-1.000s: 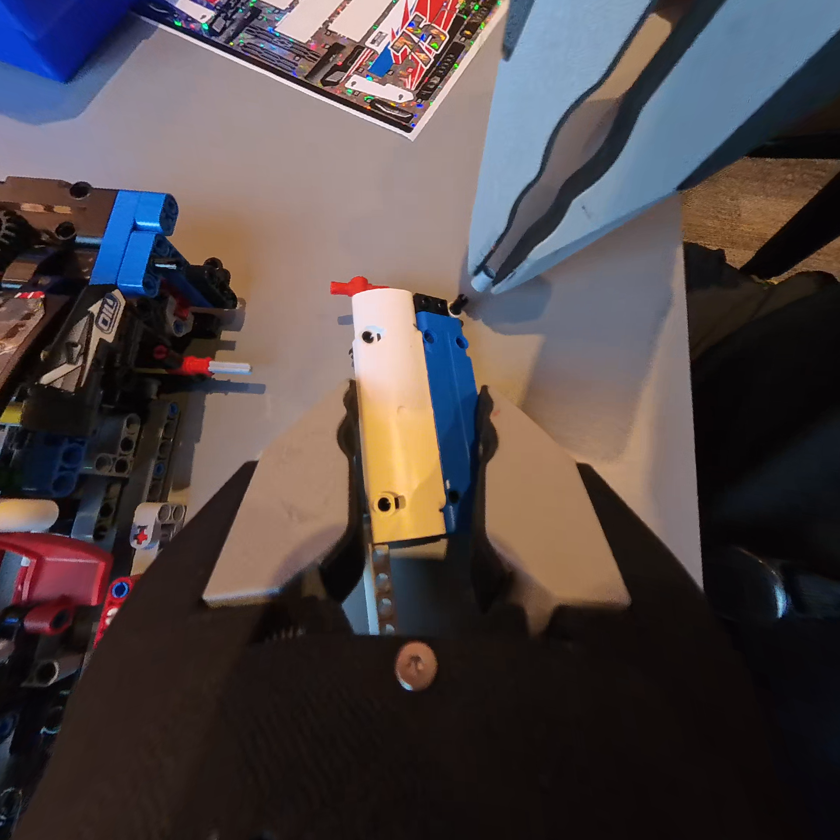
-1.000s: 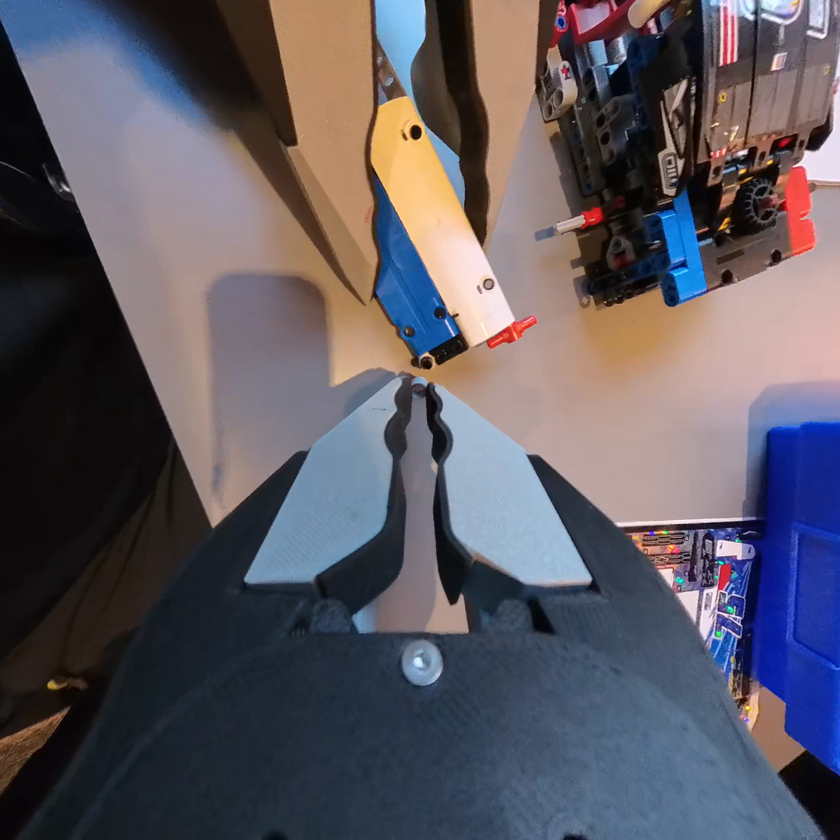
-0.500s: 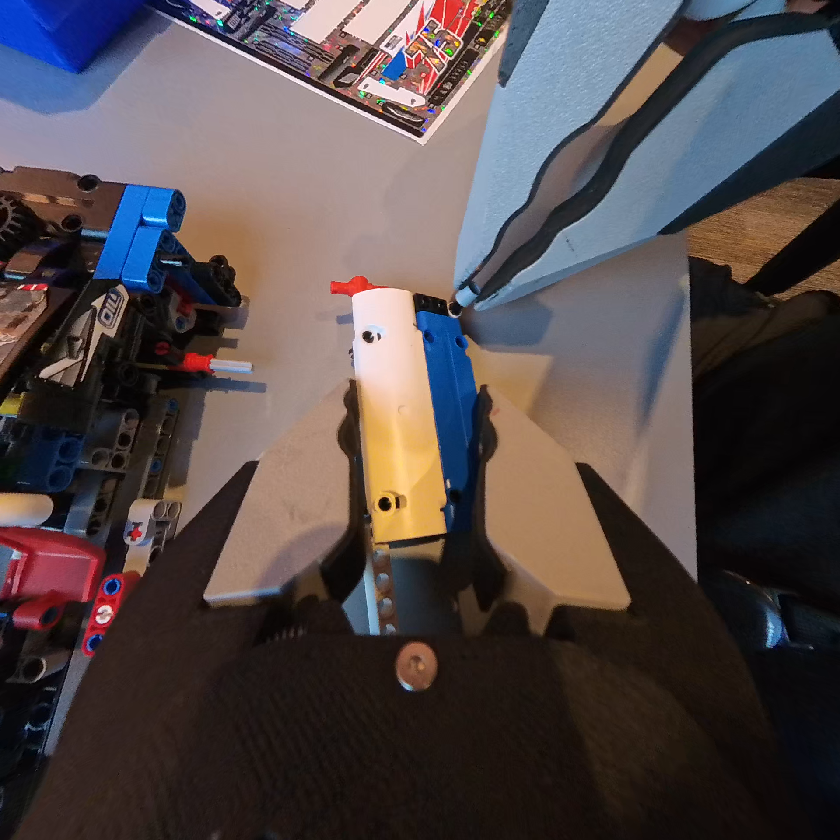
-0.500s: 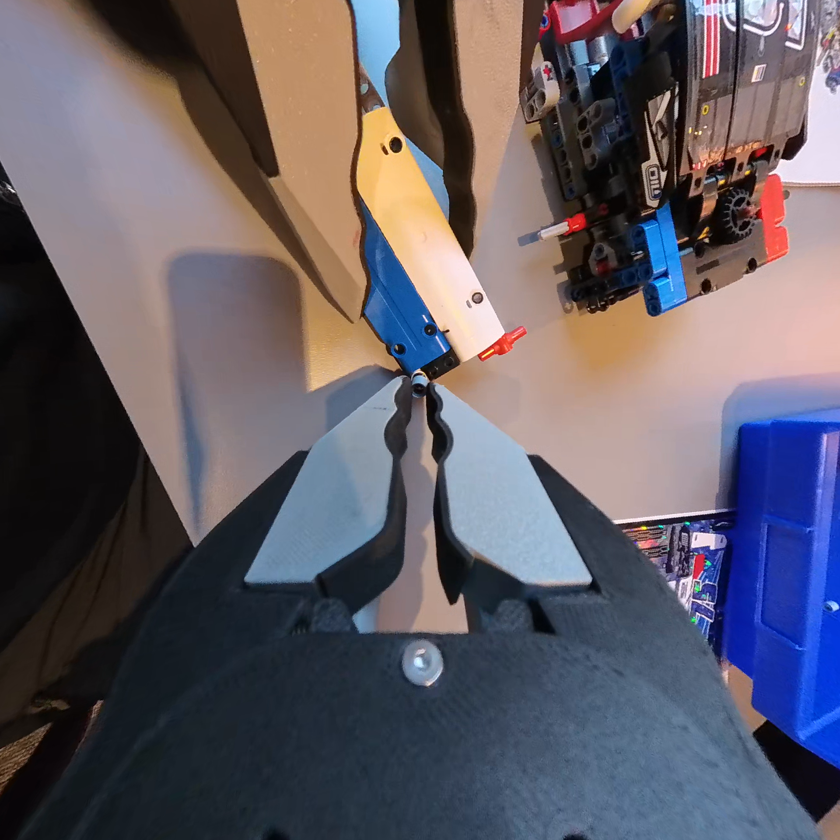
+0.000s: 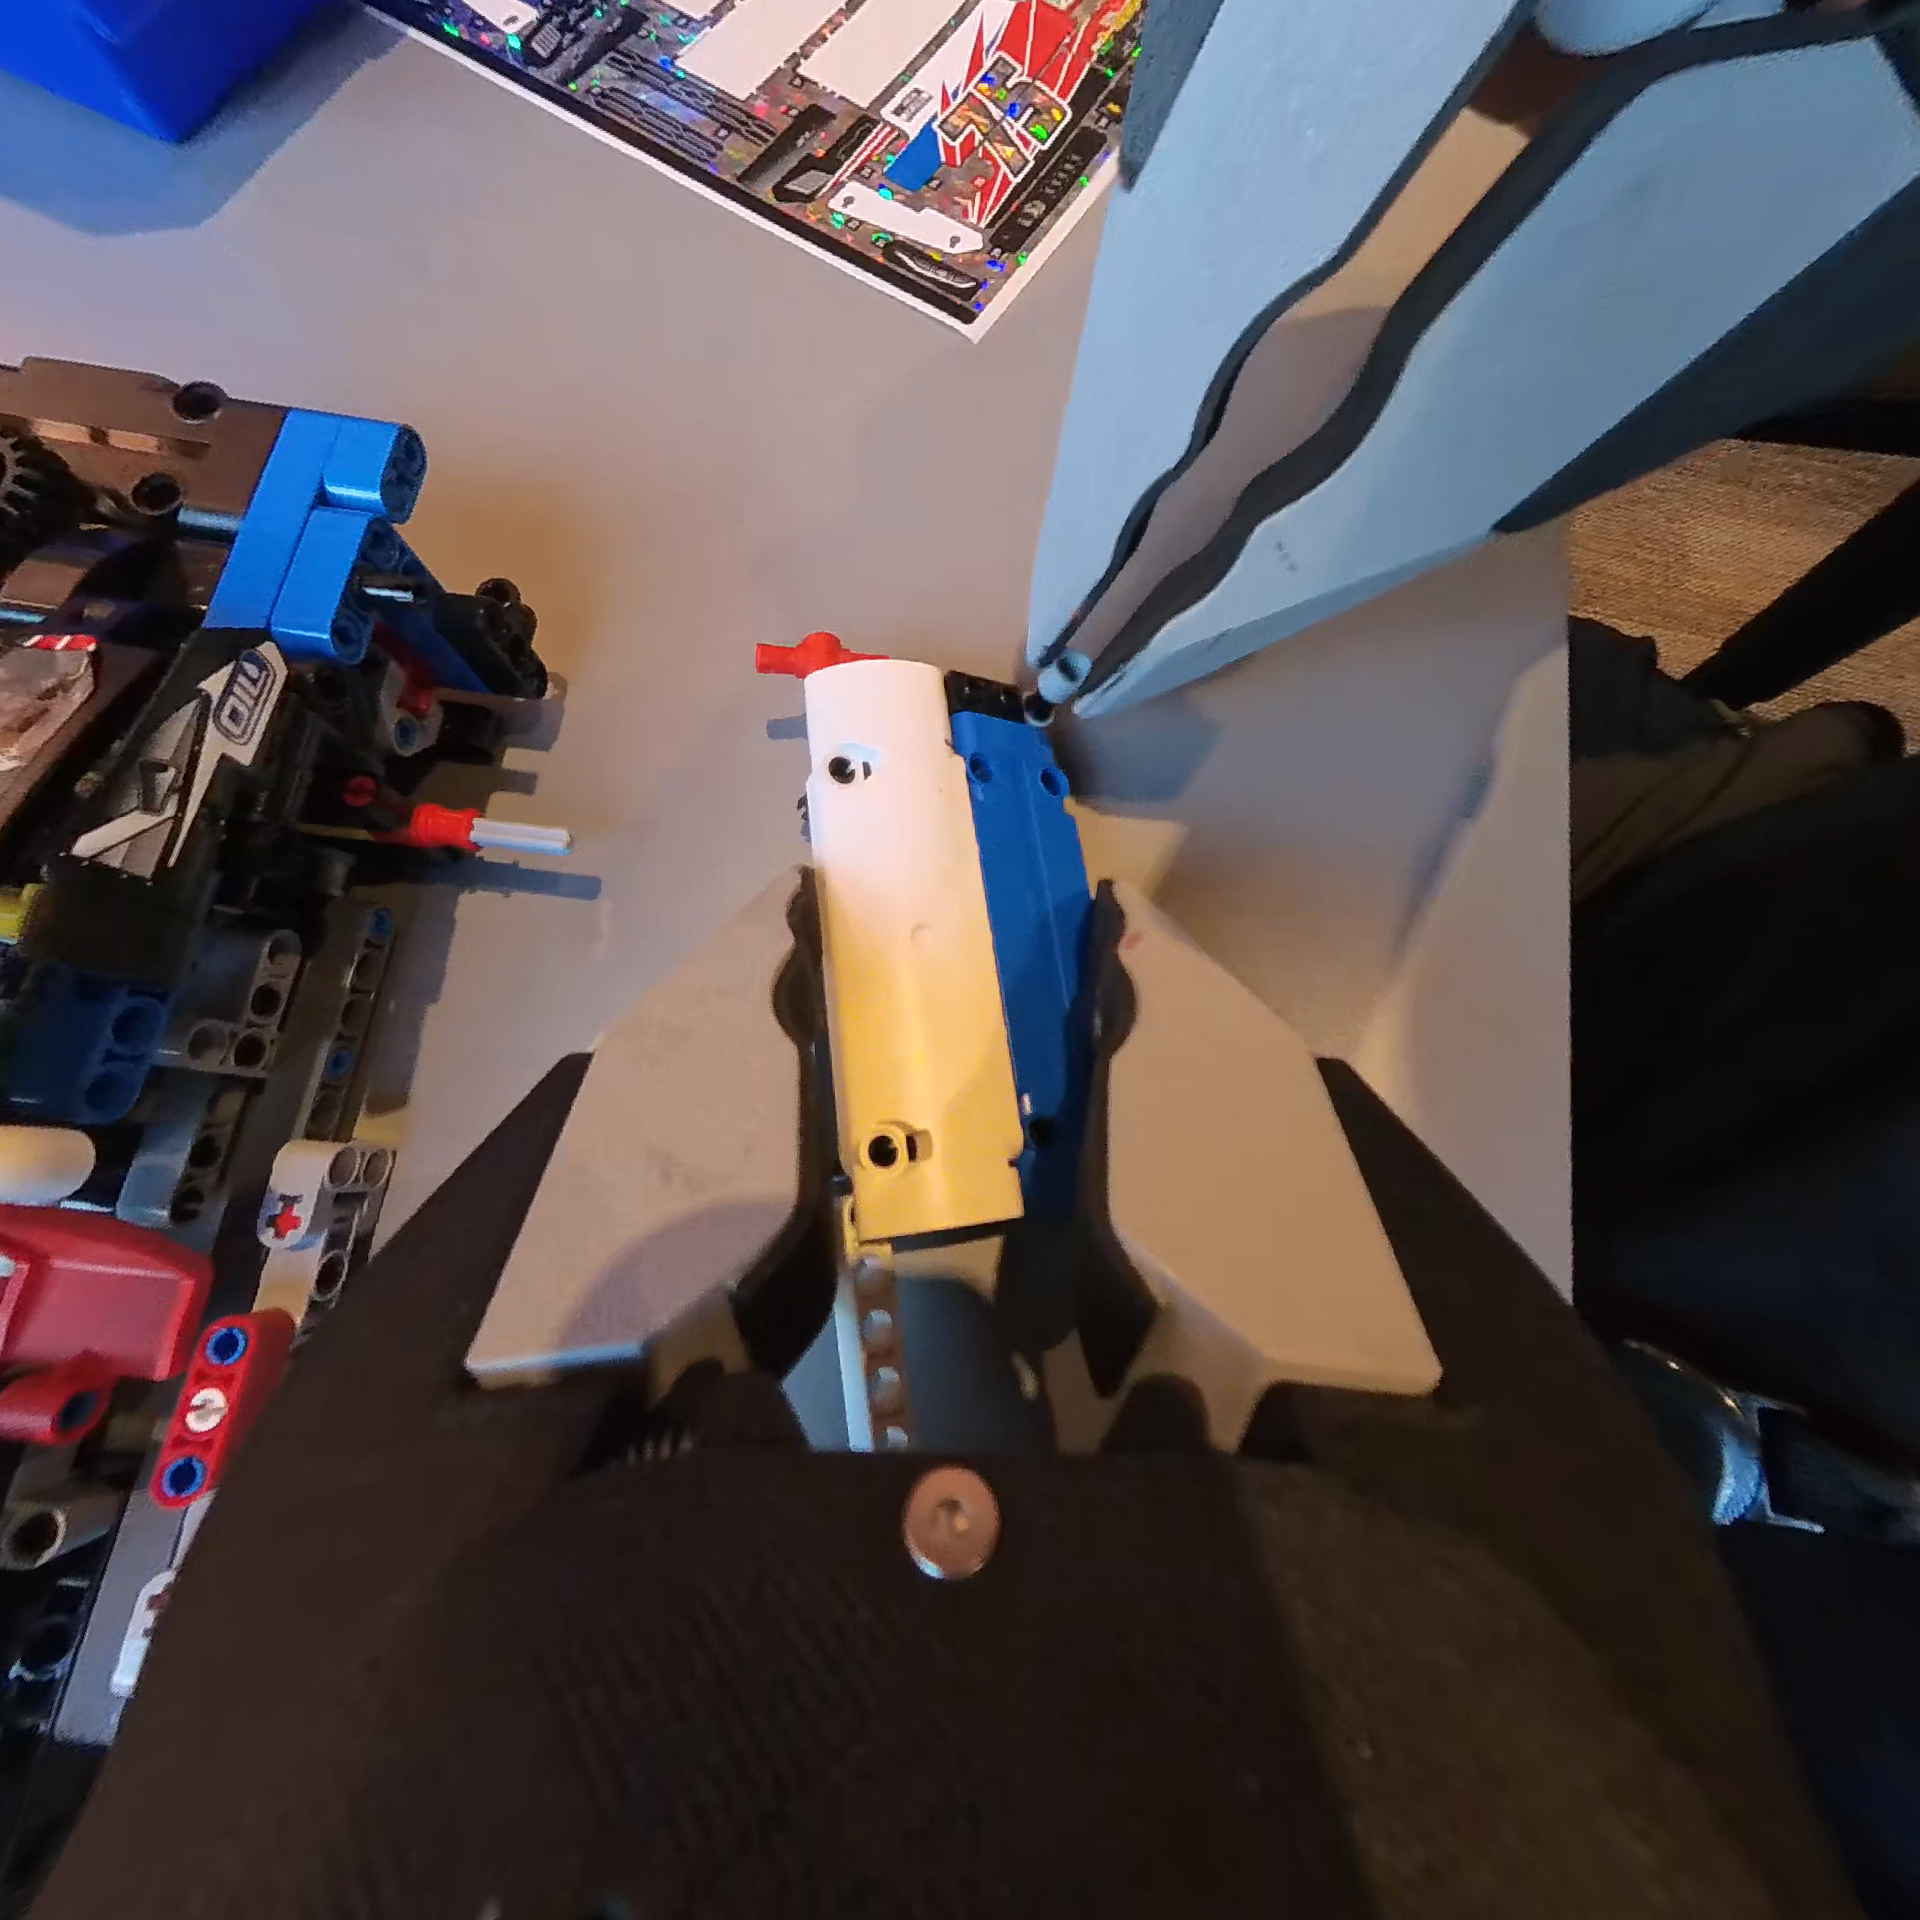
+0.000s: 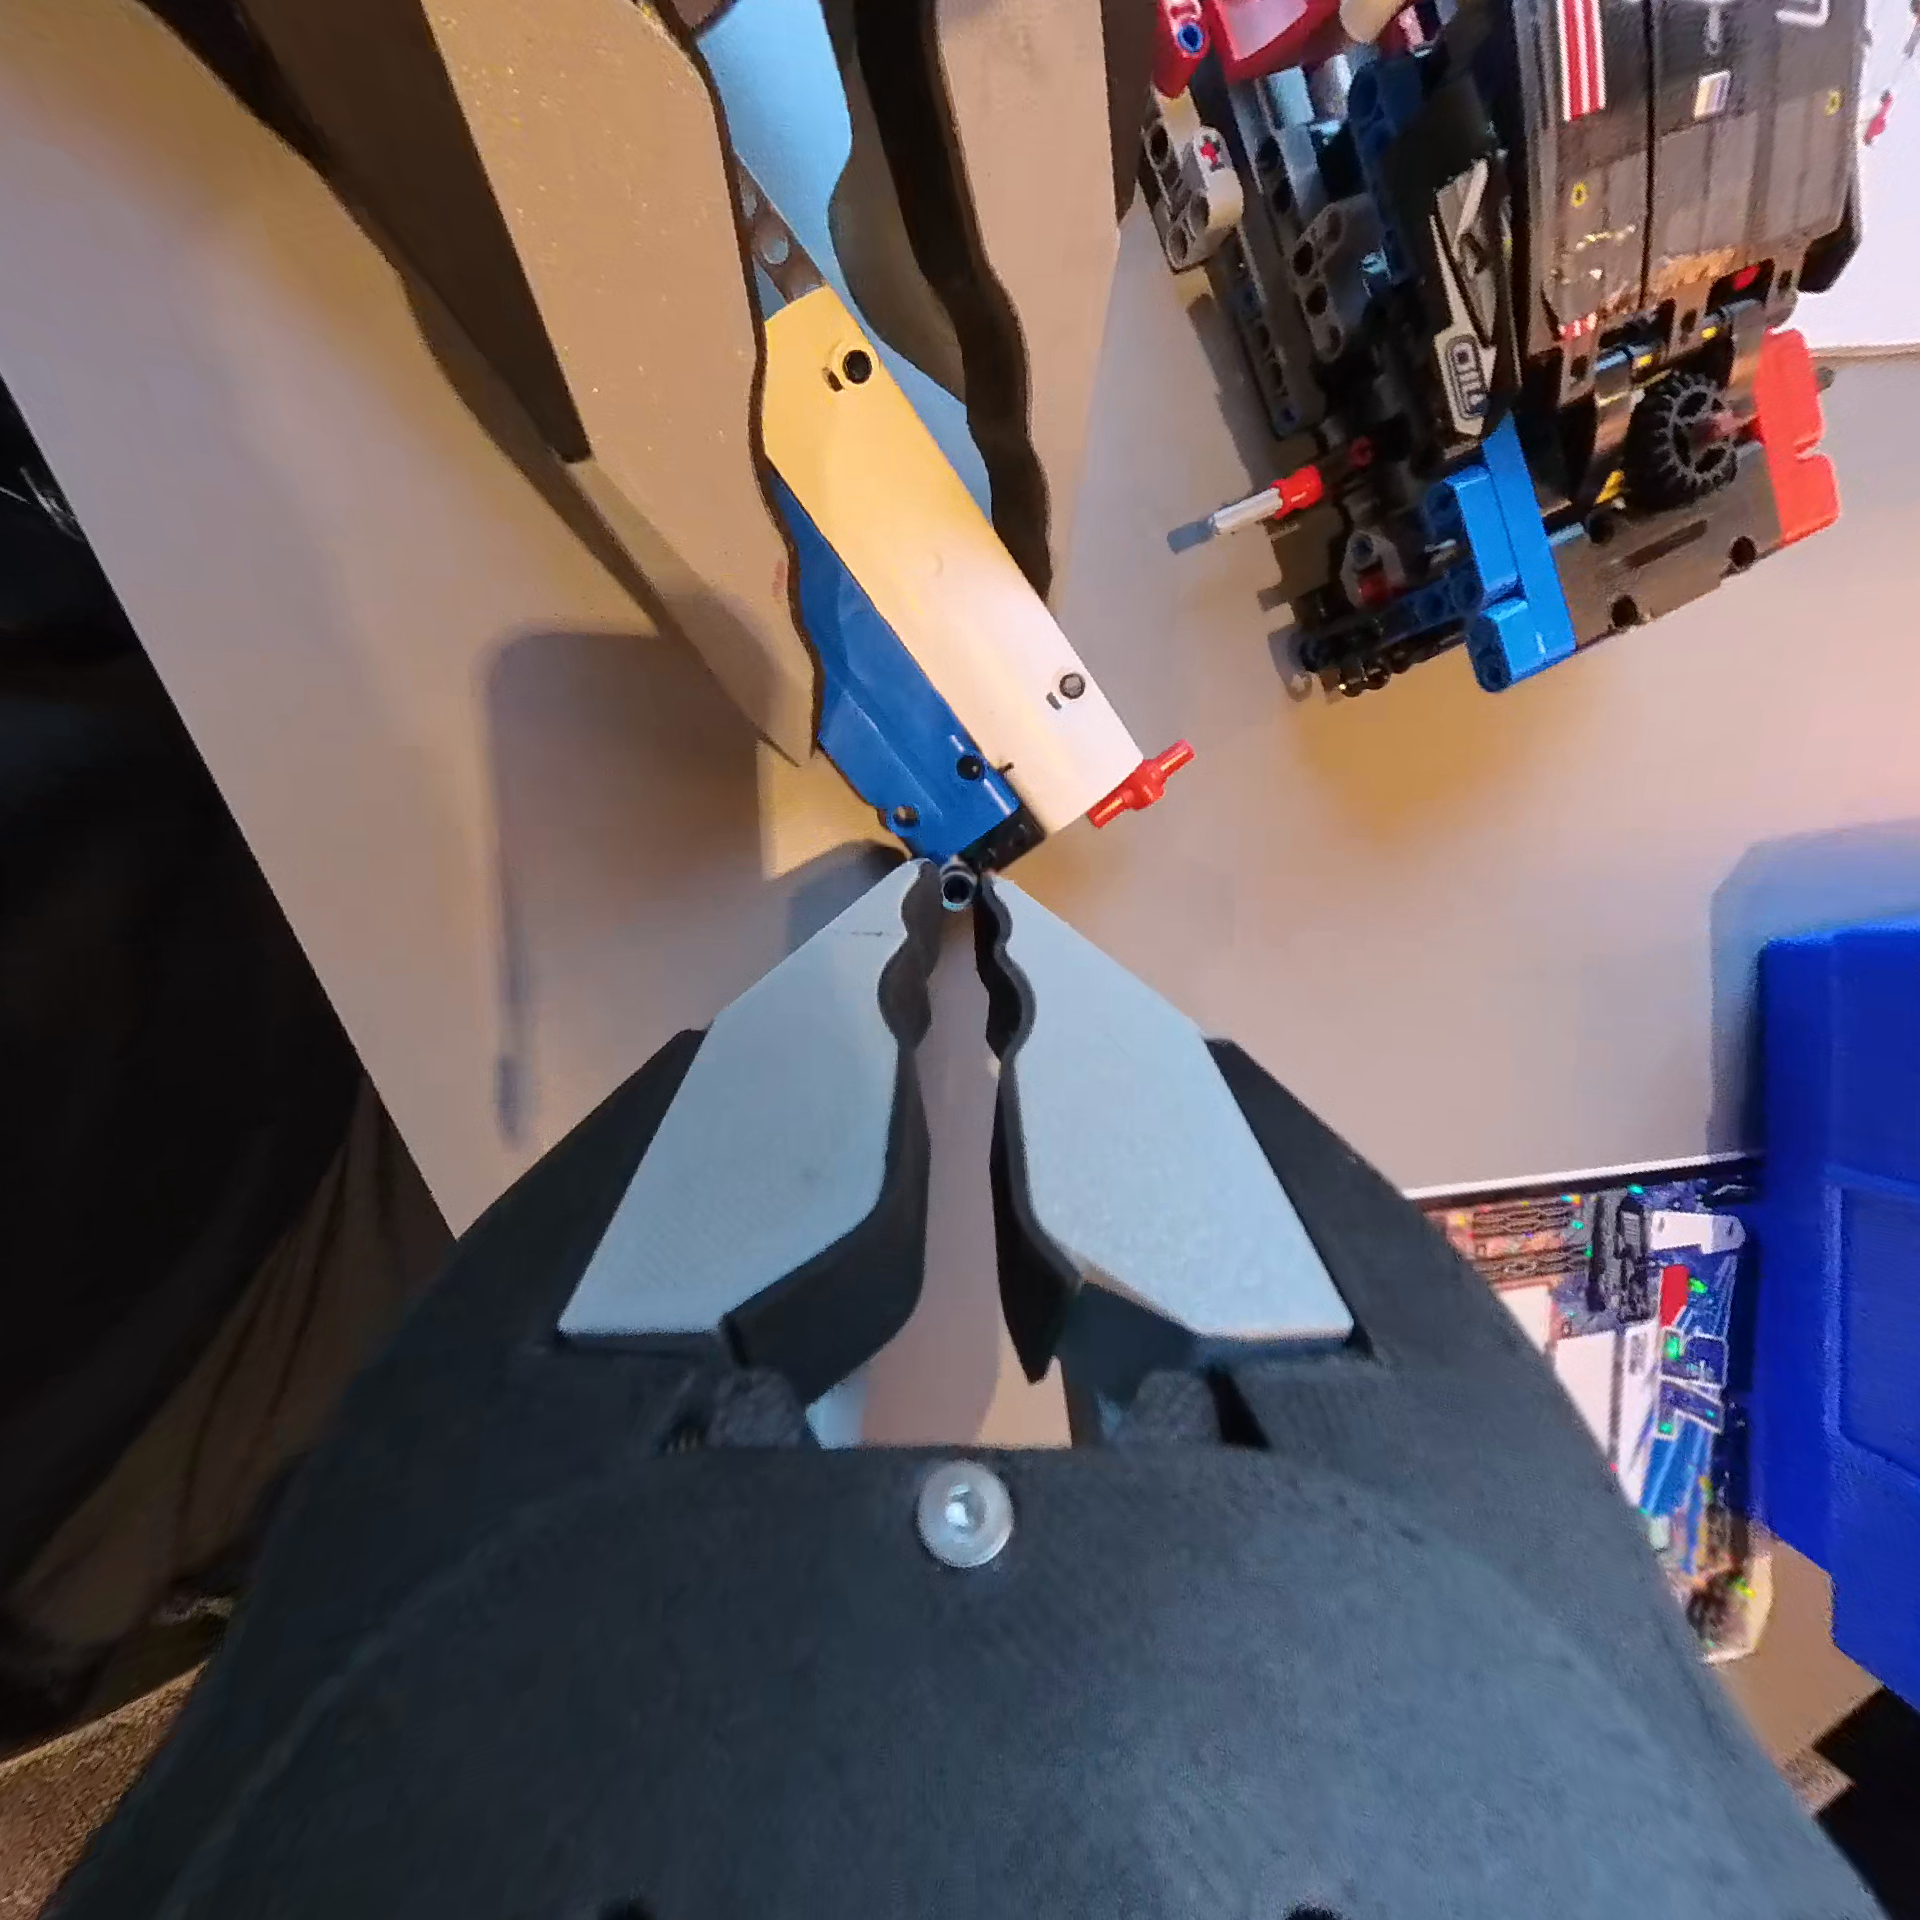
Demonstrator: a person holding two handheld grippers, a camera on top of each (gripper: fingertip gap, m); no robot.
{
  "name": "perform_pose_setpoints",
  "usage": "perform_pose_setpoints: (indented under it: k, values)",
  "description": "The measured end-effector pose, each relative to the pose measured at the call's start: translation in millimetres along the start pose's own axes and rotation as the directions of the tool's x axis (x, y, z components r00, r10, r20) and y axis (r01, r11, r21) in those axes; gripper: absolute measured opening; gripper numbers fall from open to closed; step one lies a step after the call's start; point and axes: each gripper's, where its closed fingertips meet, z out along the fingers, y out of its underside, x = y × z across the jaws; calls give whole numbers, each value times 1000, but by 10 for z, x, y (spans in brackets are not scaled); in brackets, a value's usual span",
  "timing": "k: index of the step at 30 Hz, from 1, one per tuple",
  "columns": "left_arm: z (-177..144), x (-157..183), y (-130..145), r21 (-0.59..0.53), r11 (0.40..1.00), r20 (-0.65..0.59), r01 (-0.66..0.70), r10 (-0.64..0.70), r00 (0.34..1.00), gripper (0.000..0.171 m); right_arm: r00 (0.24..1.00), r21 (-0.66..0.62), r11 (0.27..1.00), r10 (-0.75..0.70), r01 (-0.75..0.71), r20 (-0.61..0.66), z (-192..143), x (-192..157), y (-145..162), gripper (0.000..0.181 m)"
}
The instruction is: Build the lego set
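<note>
Lengthwise, a white-and-blue panel assembly point(image 5: 935, 935), red pin point(image 5: 795, 657) endmost.

The car model point(image 5: 156, 831) is cut off by the left edge of the left wrist view and by the top edge of the right wrist view, so its far parts are out of sight. The panel piece point(image 5: 935, 956) has its lower end hidden between the left tool's point(image 5: 951, 1039) fingers, and the pin point(image 6: 957, 888) at the right tool's point(image 6: 956, 904) tips is too small to make out clearly. The blue bin point(image 6: 1839, 1247) and sticker sheet point(image 5: 831, 135) run off the frame edges.
</note>
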Motion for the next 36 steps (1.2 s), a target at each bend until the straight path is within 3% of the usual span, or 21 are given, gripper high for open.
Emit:
perform_pose_setpoints:
  k: [4,26,36]
  values:
    - [-7,-21,3,1,1000,-2,13,-13,1000,50,998,7,1000,-25,25,-59,-25,62,46,4]
    - [-7,-39,1,3,1000,1,29,-29,1000,50,994,263,959,104,-109,31,-3,32,-46,3]
    - [-8,-50,0,5,999,4,35,-35,999,49,998,212,976,59,-53,-19,33,66,-25,3]
